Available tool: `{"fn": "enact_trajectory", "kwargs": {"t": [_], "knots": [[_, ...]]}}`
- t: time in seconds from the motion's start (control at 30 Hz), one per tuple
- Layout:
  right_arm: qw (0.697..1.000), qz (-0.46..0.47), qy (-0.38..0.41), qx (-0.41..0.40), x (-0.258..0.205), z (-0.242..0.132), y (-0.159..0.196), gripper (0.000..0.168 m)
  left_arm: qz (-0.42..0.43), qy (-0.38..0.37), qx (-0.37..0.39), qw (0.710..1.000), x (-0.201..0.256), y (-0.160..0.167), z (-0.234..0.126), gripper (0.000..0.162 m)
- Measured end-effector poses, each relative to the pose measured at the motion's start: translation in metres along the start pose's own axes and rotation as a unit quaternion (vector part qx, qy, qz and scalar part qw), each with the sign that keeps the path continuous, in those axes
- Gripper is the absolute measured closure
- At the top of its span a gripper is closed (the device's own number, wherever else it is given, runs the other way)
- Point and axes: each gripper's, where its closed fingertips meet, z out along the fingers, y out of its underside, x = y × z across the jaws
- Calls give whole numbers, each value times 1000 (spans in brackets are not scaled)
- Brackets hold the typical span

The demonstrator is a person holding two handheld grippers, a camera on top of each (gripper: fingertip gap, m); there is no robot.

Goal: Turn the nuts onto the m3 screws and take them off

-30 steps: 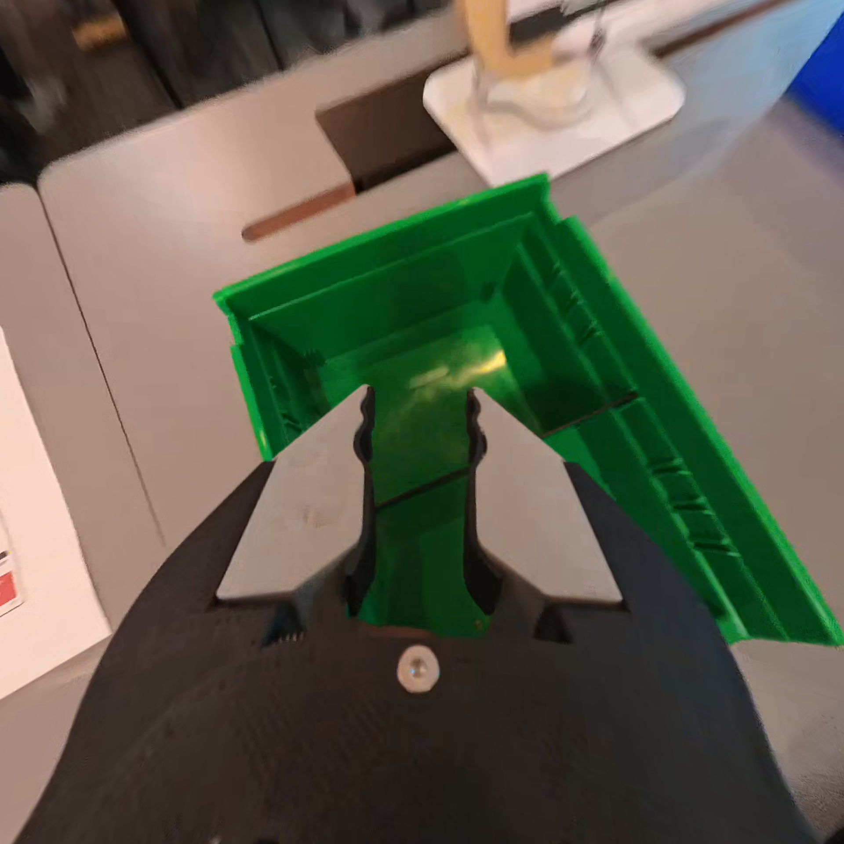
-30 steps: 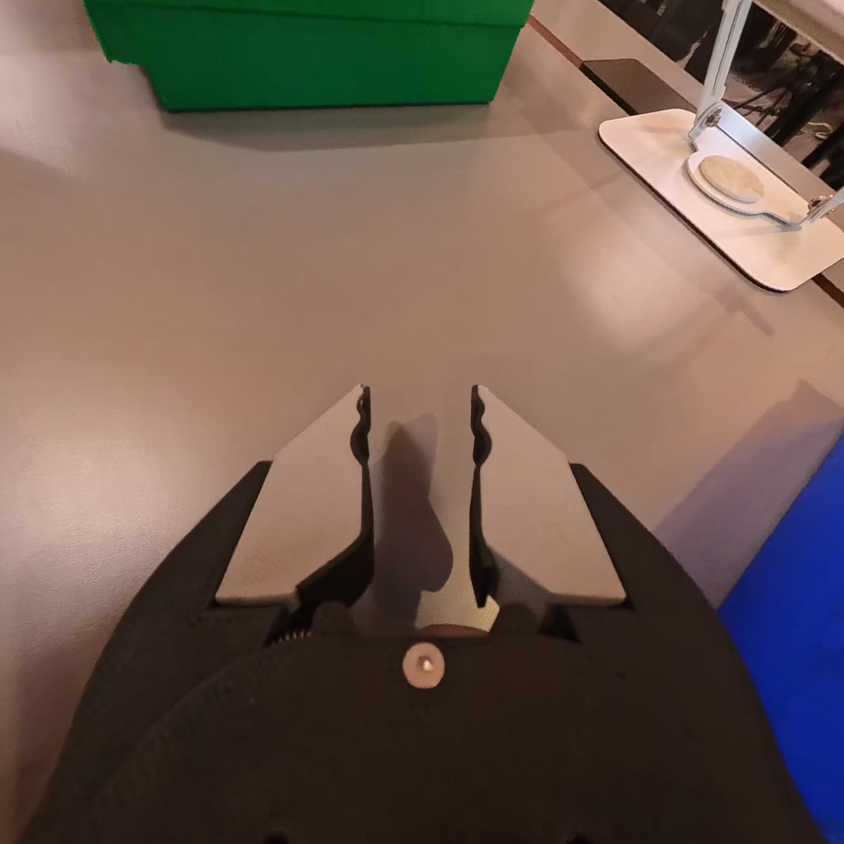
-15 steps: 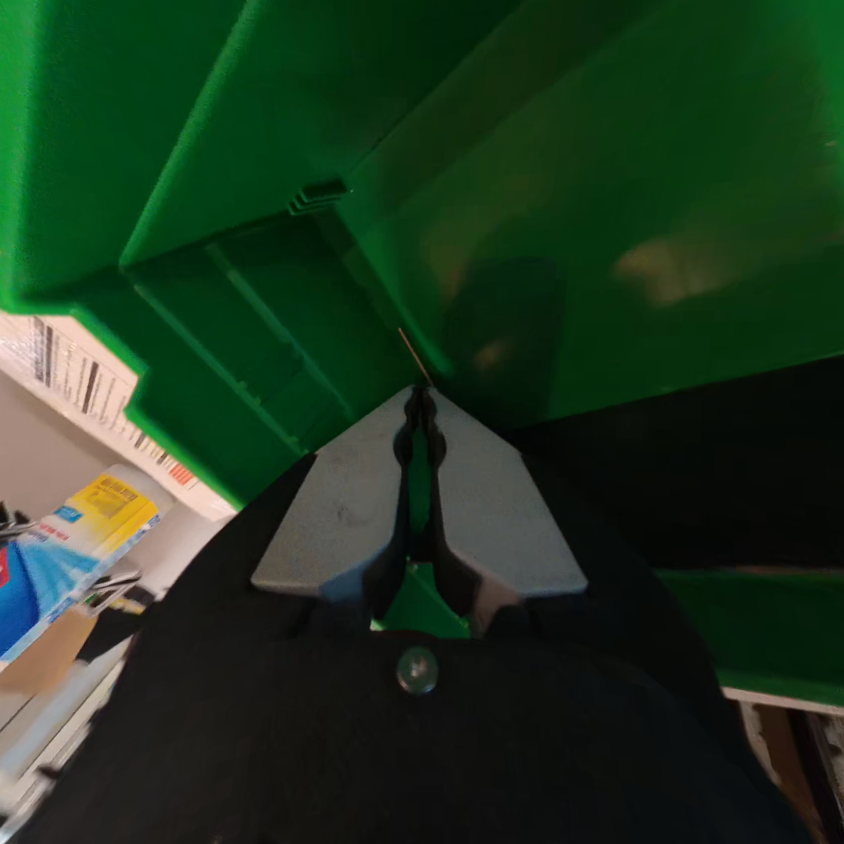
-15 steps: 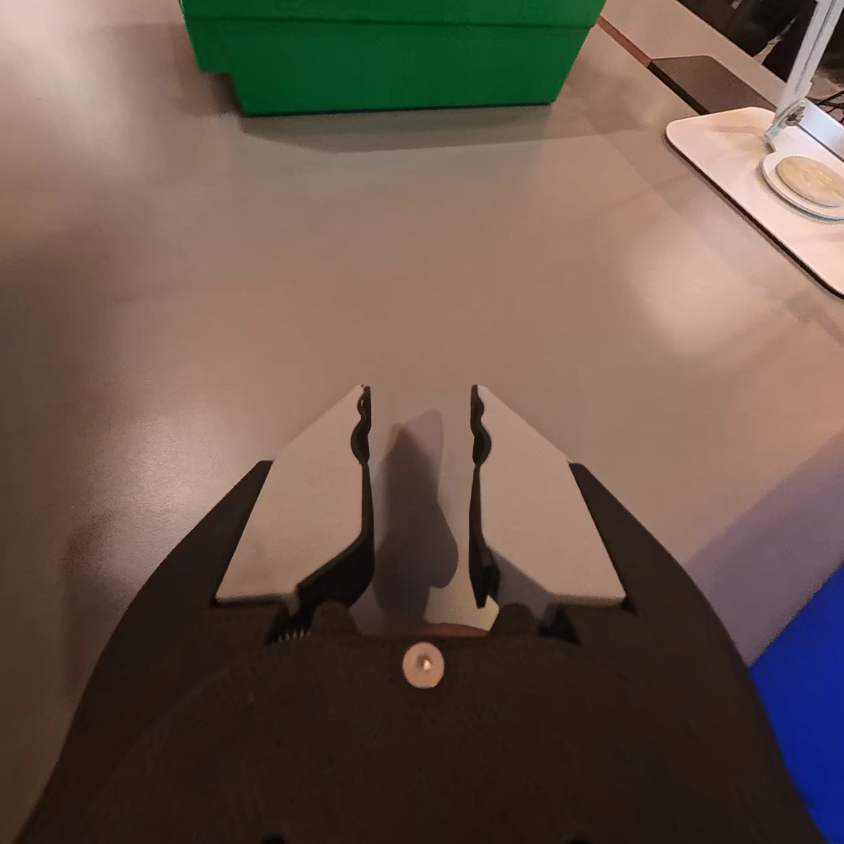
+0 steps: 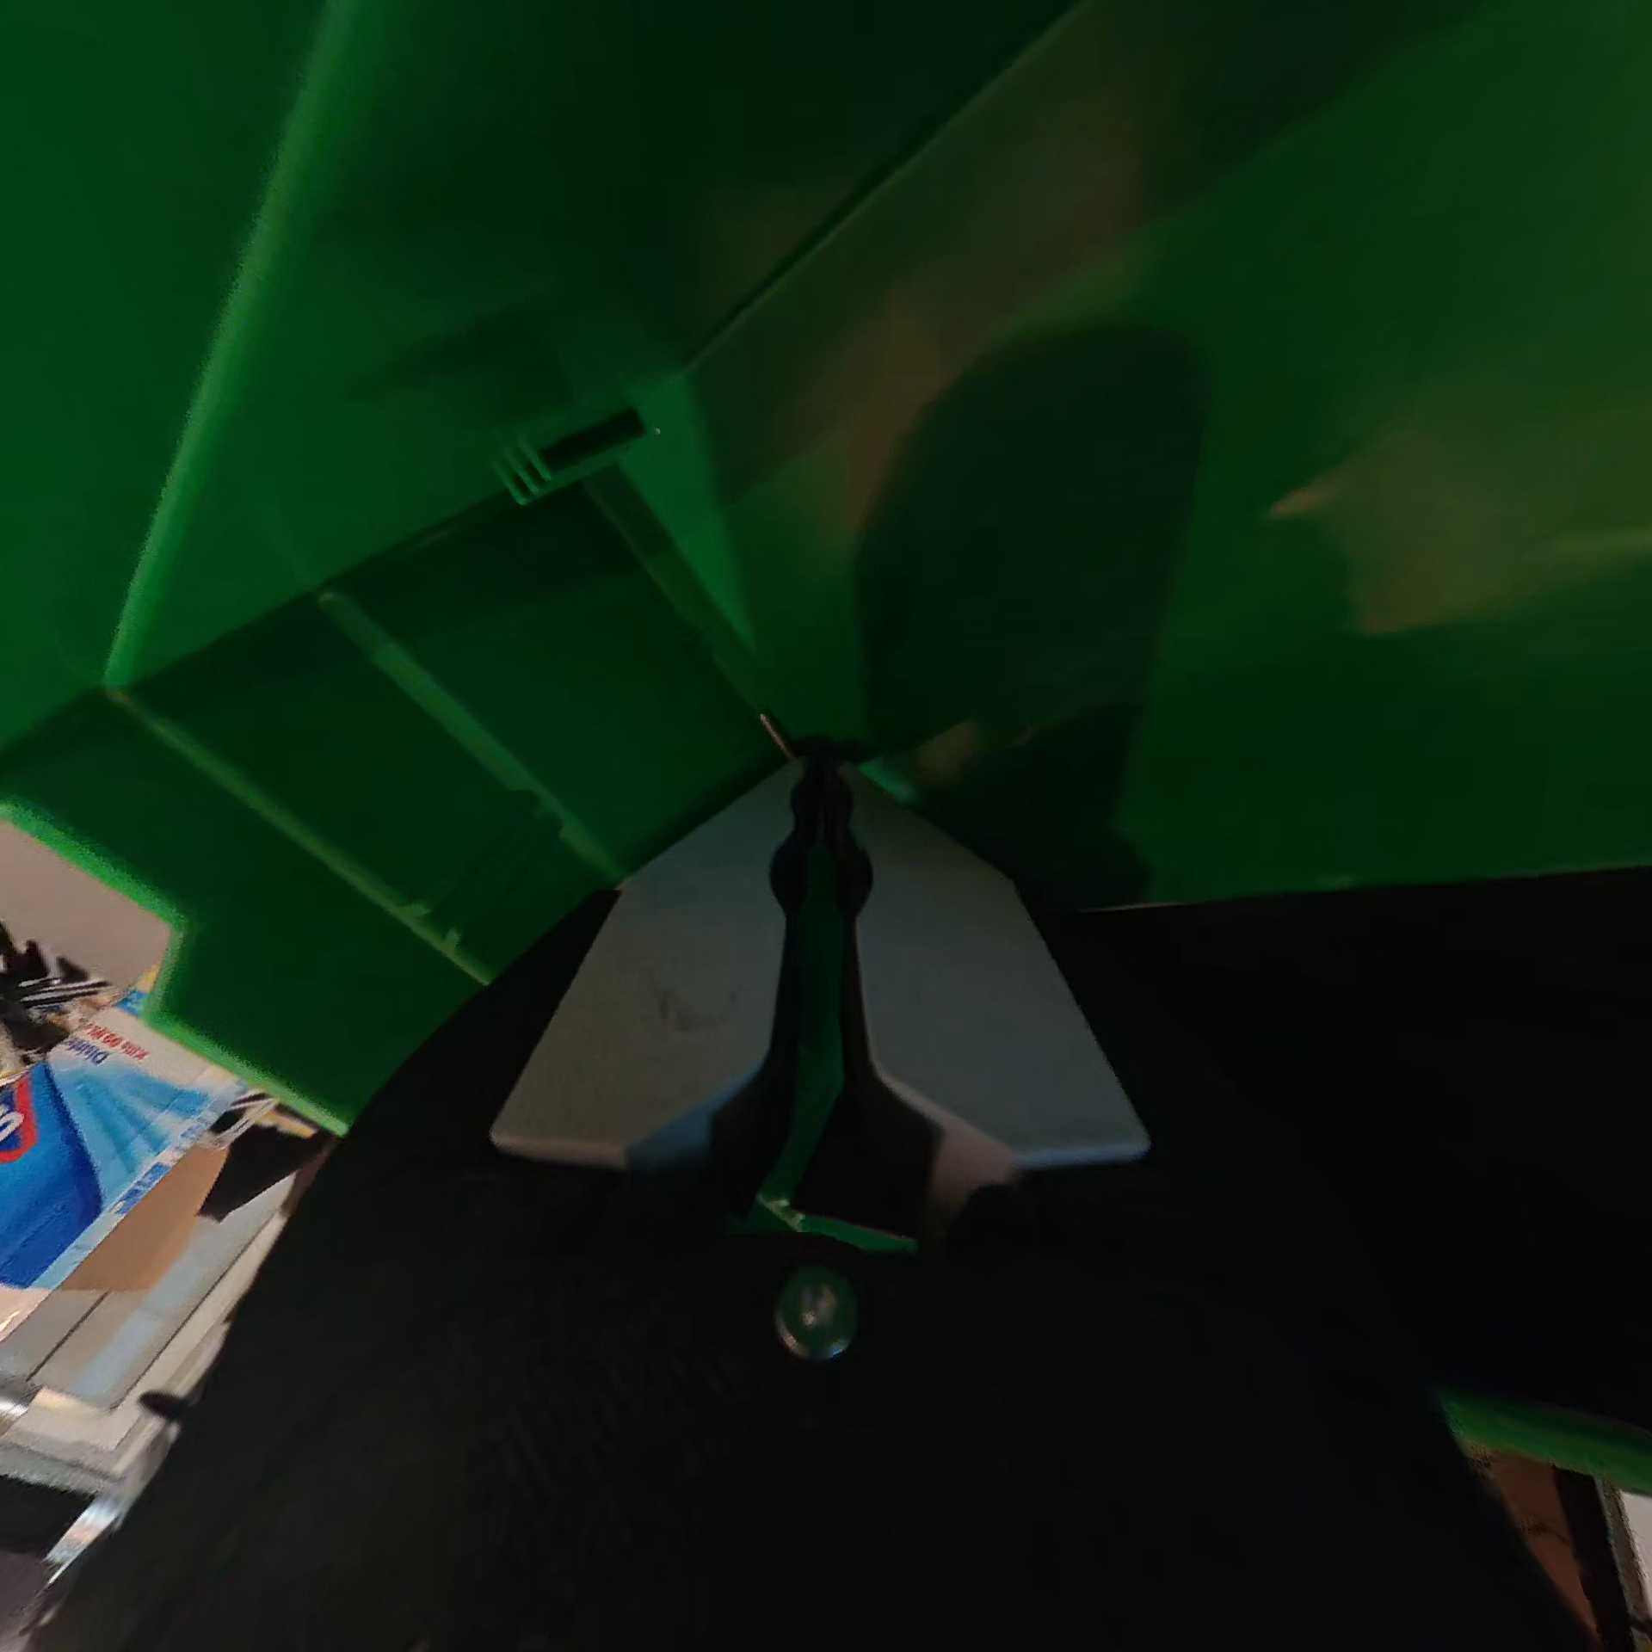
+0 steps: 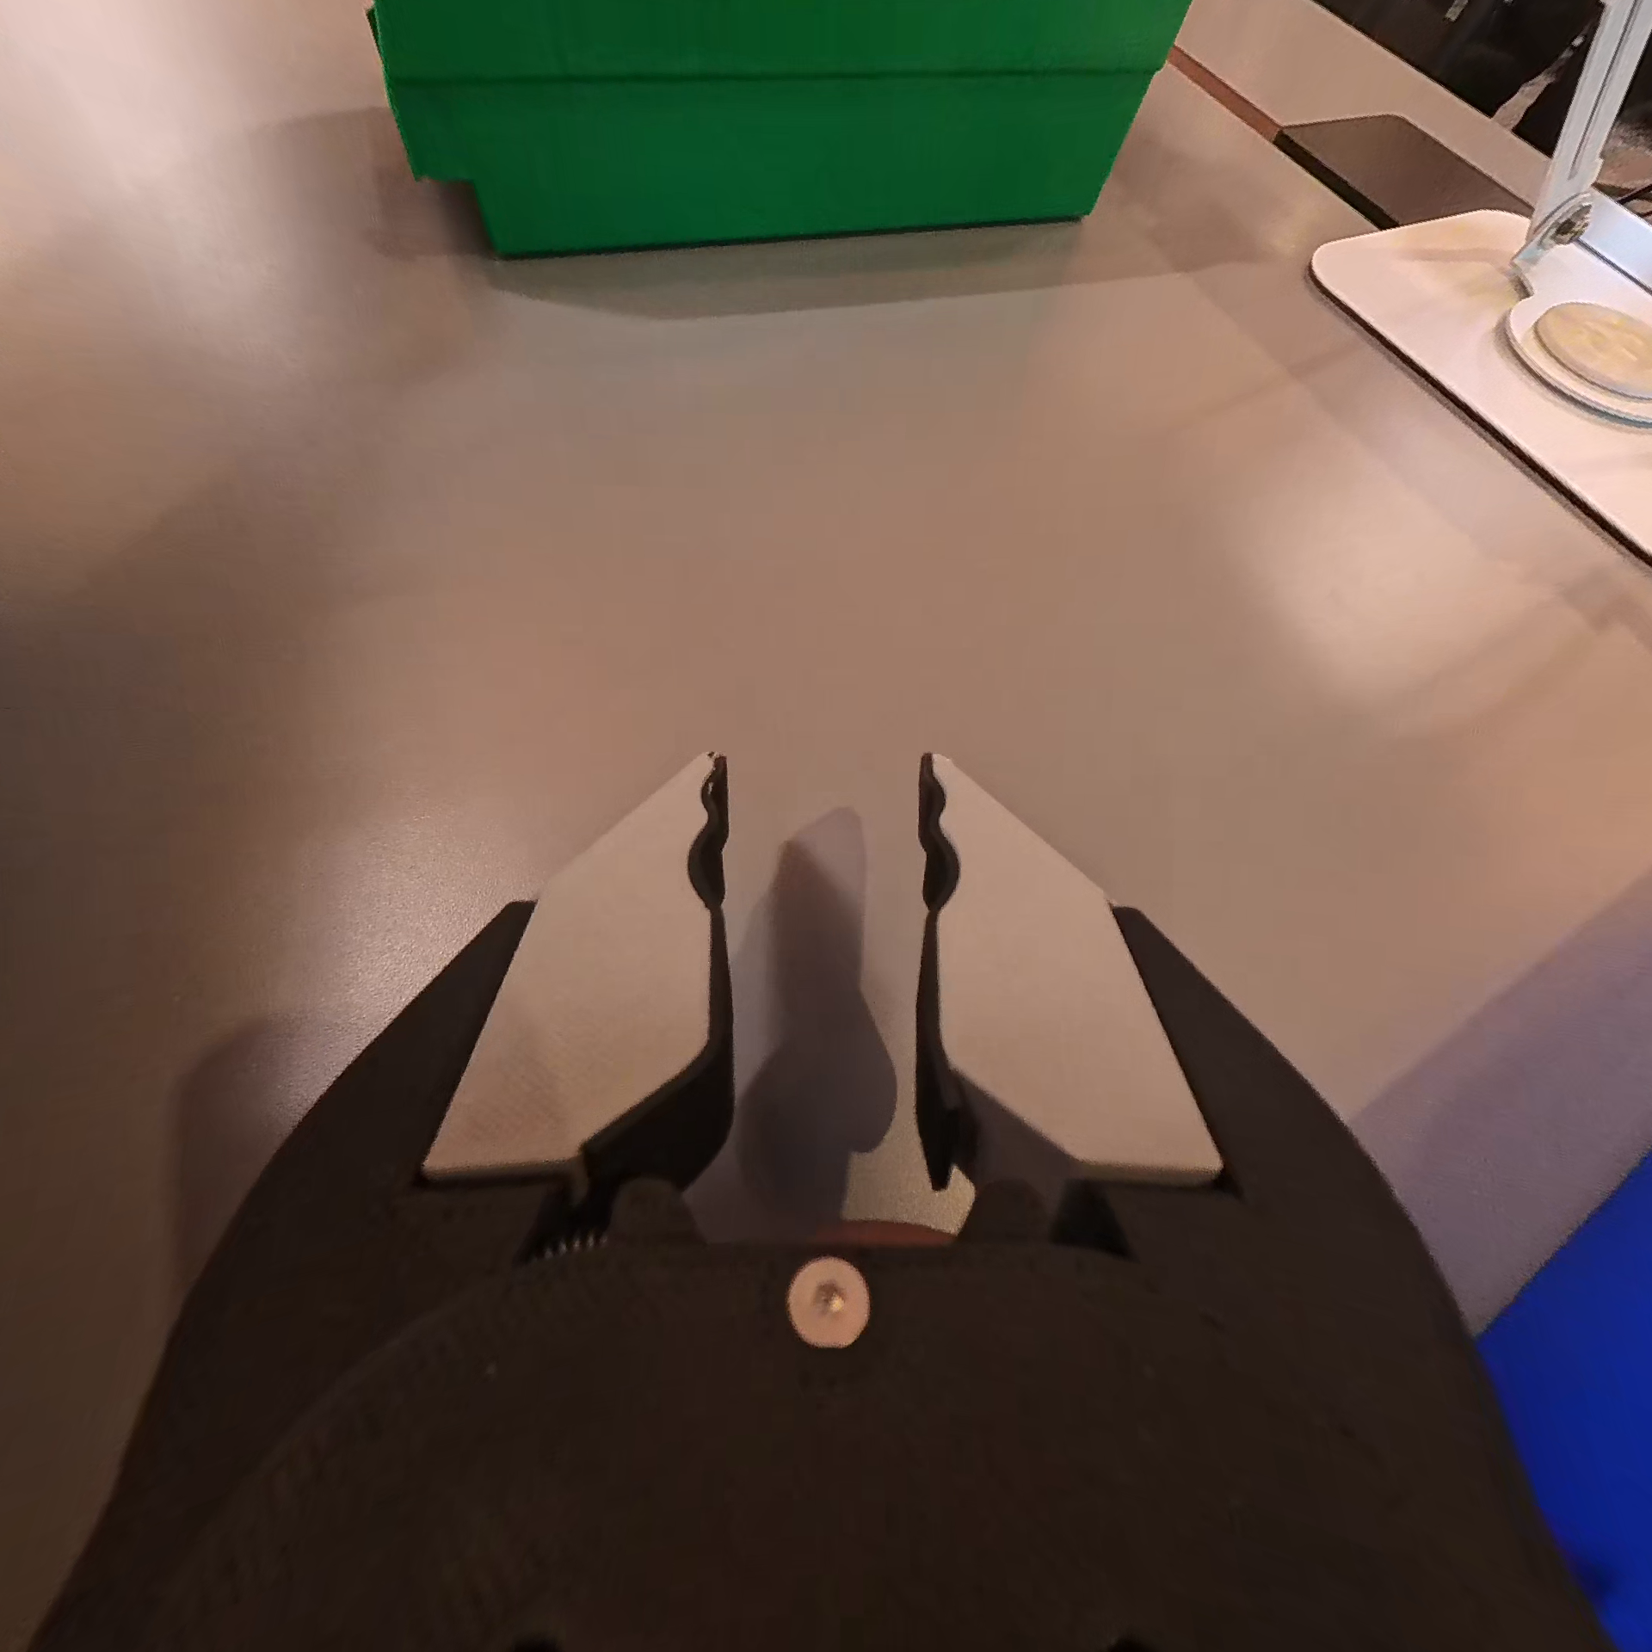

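While the left gripper [image 5: 821, 760] is pinched together deep inside the green plastic bin [image 5: 983, 358], its tips beside a thin metal pin [image 5: 772, 728], possibly a screw. Only the right wrist view shows the bin's outside [image 6: 760, 152] on the grey table [image 6: 804, 554], where the right gripper [image 6: 822, 764] hovers, fingers apart and empty.

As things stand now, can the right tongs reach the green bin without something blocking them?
Probably yes. The right tongs are open, hold nothing, and point toward the green bin. Only bare grey table lies between them. The white stand base sits off to the side, out of the path.
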Motion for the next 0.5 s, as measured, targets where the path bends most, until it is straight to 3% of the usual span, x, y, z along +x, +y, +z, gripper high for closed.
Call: {"fn": "enact_trajectory", "kwargs": {"t": [0.23, 0.3, 0.33, 0.4, 0.5], "knots": [[1000, -9, -1, 4, -3, 0, -1, 130, -23, 1, 27, 999, -2, -2, 0, 161], [1000, -11, -1, 4, -3, 0, -1, 130, -36, 41, 55, 997, 7, -8, -5, 161], [1000, -12, -1, 3, -3, 0, -2, 130, -48, 71, 76, 993, 12, -12, -9, 156], [1000, -14, 0, 4, -3, 0, -2, 131, -76, 99, 100, 987, 11, -16, -13, 127], [1000, -16, 1, 4, -4, 0, -2, 131, -93, 98, 112, 985, 6, -16, -14, 130]]}}
